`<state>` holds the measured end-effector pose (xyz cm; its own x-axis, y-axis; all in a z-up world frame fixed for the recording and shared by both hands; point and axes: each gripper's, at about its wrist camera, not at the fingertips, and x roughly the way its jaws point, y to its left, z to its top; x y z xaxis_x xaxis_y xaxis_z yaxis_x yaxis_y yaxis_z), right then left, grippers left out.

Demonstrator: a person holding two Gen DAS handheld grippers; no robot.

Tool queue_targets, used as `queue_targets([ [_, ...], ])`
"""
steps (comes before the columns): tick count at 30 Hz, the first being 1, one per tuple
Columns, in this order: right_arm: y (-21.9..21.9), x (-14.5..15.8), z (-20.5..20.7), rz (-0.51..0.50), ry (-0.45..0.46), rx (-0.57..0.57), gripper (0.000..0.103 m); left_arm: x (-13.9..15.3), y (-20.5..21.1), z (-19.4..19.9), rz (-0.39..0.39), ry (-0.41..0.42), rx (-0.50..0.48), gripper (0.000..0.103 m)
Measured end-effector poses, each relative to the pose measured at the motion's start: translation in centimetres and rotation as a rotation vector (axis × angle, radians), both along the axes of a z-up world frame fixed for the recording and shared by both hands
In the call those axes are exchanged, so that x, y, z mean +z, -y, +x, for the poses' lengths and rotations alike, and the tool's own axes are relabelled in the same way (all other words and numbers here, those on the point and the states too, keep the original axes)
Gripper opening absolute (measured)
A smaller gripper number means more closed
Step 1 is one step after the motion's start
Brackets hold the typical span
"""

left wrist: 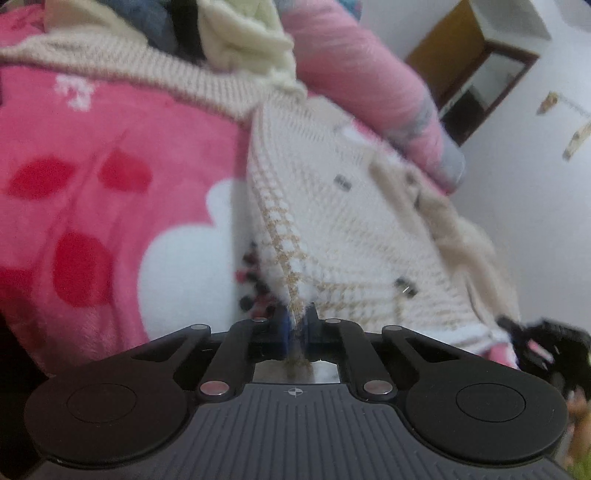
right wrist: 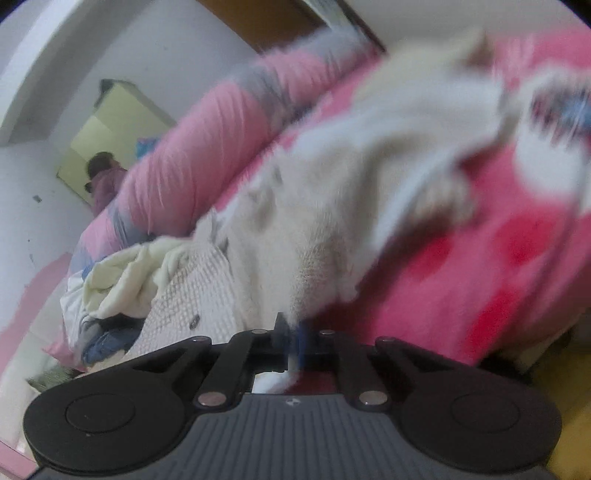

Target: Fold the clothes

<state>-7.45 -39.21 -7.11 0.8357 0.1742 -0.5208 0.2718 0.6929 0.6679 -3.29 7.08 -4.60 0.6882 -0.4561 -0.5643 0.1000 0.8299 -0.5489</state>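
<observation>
A cream knitted cardigan (left wrist: 332, 206) with tan check trim and dark buttons lies stretched over a pink blanket (left wrist: 92, 184) with red and white shapes. My left gripper (left wrist: 297, 317) is shut on the cardigan's trimmed hem edge, which rises taut from the pads. In the right wrist view the same cardigan (right wrist: 332, 206) looks blurred and fluffy, and my right gripper (right wrist: 293, 328) is shut on another part of its edge. The other gripper (left wrist: 546, 343) shows as a dark blurred shape at the lower right of the left wrist view.
A heap of other clothes (left wrist: 229, 33), cream, blue and dark, lies at the far end of the bed. A pink rolled quilt (right wrist: 207, 155) runs along the wall side. A person (right wrist: 103, 181) stands by a doorway in the background.
</observation>
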Motion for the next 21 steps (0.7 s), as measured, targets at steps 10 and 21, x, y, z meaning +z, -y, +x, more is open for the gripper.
queue_targets([
  [10, 1.4, 0.0, -5.0, -0.061, -0.067, -0.047, 0.007, -2.5, 0.1, 0.3, -0.011, -0.12, -0.057, 0.004],
  [21, -1.9, 6.8, -5.5, -0.232, 0.048, 0.052, 0.042, -4.1, -1.2, 1.2, -0.084, -0.15, -0.085, 0.027],
])
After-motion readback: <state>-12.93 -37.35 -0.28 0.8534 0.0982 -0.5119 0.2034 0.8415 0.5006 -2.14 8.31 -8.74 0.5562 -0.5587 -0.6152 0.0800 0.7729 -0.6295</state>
